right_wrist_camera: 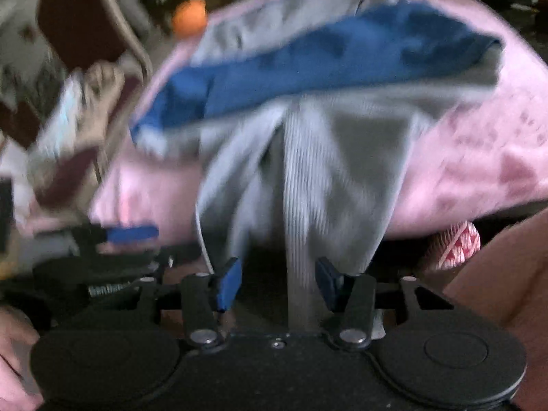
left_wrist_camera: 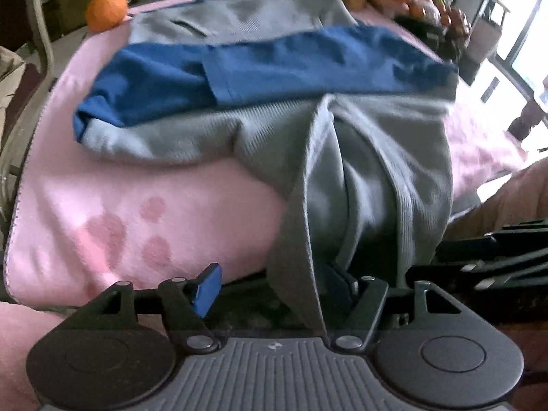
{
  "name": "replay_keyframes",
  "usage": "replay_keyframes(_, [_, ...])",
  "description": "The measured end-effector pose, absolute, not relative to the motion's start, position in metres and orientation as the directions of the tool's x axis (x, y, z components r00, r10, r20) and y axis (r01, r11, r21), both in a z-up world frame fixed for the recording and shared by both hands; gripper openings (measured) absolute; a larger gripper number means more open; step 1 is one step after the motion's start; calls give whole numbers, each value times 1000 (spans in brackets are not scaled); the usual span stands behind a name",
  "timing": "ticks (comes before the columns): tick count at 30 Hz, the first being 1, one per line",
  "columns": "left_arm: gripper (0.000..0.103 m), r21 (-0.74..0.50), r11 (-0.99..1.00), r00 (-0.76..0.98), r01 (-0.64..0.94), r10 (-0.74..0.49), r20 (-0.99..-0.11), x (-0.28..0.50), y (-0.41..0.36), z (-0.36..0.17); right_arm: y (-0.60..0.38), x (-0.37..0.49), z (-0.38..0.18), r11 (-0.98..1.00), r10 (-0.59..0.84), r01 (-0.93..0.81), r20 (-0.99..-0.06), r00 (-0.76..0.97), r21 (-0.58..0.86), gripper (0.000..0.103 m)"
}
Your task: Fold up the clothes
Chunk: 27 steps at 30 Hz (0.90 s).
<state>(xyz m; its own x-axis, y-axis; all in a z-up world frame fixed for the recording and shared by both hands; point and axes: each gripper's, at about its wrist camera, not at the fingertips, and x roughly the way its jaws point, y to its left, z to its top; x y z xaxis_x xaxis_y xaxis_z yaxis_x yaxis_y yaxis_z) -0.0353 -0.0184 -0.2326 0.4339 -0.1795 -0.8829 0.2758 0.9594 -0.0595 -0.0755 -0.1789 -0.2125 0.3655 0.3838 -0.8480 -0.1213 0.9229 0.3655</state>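
Grey ribbed cloth with a broad blue band, a garment [left_wrist_camera: 274, 78] laid across a pink blanket [left_wrist_camera: 102, 212], takes up most of the counter. Its near hem hangs off the edge at six o'clock, drawn into a bunched tail that runs down into both tools, which sit close side by side.

In the left wrist view the left gripper [left_wrist_camera: 274, 287] has its jaws set wide; one blue pad stands clear at nine o'clock and the grey hem drapes over the other, so the cloth seems to lie in the gap rather than being pinched, though the fold hides the contact. The right gripper [right_wrist_camera: 279, 281] shows jaws at a middling gap, with a ribbed strip of the hem passing between the pads; the picture is badly smeared, so I cannot tell whether the pads truly touch the cloth.

My guess is that the hem is gathered this way so both corners can be lifted together and carried toward twelve o'clock, over the blue band, for a first fold. With the jaws this loose the fabric could slip out.

An orange fruit [left_wrist_camera: 106, 8] sits at the far edge near eleven o'clock, well apart from the garment's near hem.
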Motion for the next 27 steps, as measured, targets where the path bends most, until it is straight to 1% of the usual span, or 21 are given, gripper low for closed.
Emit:
replay_keyframes(3, [60, -37, 958, 417, 283, -158, -895, -35, -24, -243, -171, -73, -227, 942, 336, -94, -889, 310, 323, 62])
replay_keyframes(5, [58, -23, 957, 404, 291, -144, -904, -35, -29, -250, -174, -69, -237, 936, 347, -42, -895, 279, 350, 63])
replay_keyframes(7, [46, -6, 951, 398, 309, -135, -907, -35, -34, -255, -176, -65, -248, 926, 366, 3, -897, 247, 378, 68])
replay_keyframes(8, [39, 0, 947, 398, 320, -134, -908, -36, -36, -256, -175, -63, -253, 926, 364, 16, -902, 232, 377, 68])
replay_keyframes(9, [21, 7, 944, 397, 331, -133, -908, -37, -38, -258, -174, -62, -257, 931, 350, 27, -911, 219, 364, 67])
replay_keyframes(10, [9, 5, 940, 399, 342, -140, -906, -38, -38, -257, -172, -62, -261, 938, 330, 34, -919, 215, 345, 64])
replay_keyframes(11, [9, -9, 936, 402, 351, -160, -902, -40, -37, -254, -171, -63, -263, 945, 308, 41, -925, 222, 324, 58])
replay_keyframes(12, [6, -22, 932, 406, 361, -179, -896, -42, -35, -251, -171, -64, -262, 949, 295, 45, -927, 232, 313, 34])
replay_keyframes(13, [6, -36, 928, 409, 371, -198, -891, -44, -34, -248, -173, -65, -260, 948, 296, 46, -924, 242, 316, 8])
replay_keyframes(14, [5, -49, 923, 412, 381, -217, -885, -47, -33, -245, -174, -67, -257, 948, 297, 38, -920, 255, 317, 4])
replay_keyframes(15, [5, -82, 917, 414, 391, -255, -874, -49, -30, -240, -173, -69, -251, 949, 298, 20, -914, 274, 315, 4])
replay_keyframes(16, [5, -151, 902, 411, 404, -327, -851, -51, -25, -233, -172, -72, -245, 947, 308, -4, -904, 295, 321, 3])
replay_keyframes(18, [4, -310, 847, 390, 431, -485, -783, -54, -13, -219, -168, -83, -223, 921, 388, -109, -853, 349, 375, 3])
replay_keyframes(19, [2, -373, 818, 384, 438, -545, -745, -55, -7, -213, -165, -89, -211, 900, 435, -170, -819, 374, 401, 3])
replay_keyframes(20, [2, -419, 796, 388, 436, -587, -710, -55, 0, -208, -164, -93, -200, 880, 476, -218, -787, 392, 423, 3])
replay_keyframes(21, [1, -454, 782, 390, 427, -613, -688, -54, 5, -206, -165, -96, -191, 863, 506, -246, -761, 406, 442, 3])
replay_keyframes(23, [6, -496, 777, 384, 388, -626, -679, -50, 12, -208, -167, -102, -173, 825, 565, -301, -705, 428, 478, 3])
replay_keyframes(24, [11, -516, 773, 382, 368, -632, -675, -48, 15, -209, -169, -102, -169, 805, 593, -307, -681, 431, 507, 3])
replay_keyframes(25, [16, -536, 769, 379, 348, -638, -670, -46, 19, -210, -175, -97, -171, 783, 620, -276, -661, 422, 557, 3])
replay_keyframes(27, [21, -574, 759, 375, 307, -651, -660, -42, 25, -212, -186, -88, -175, 731, 670, -215, -621, 407, 647, 3])
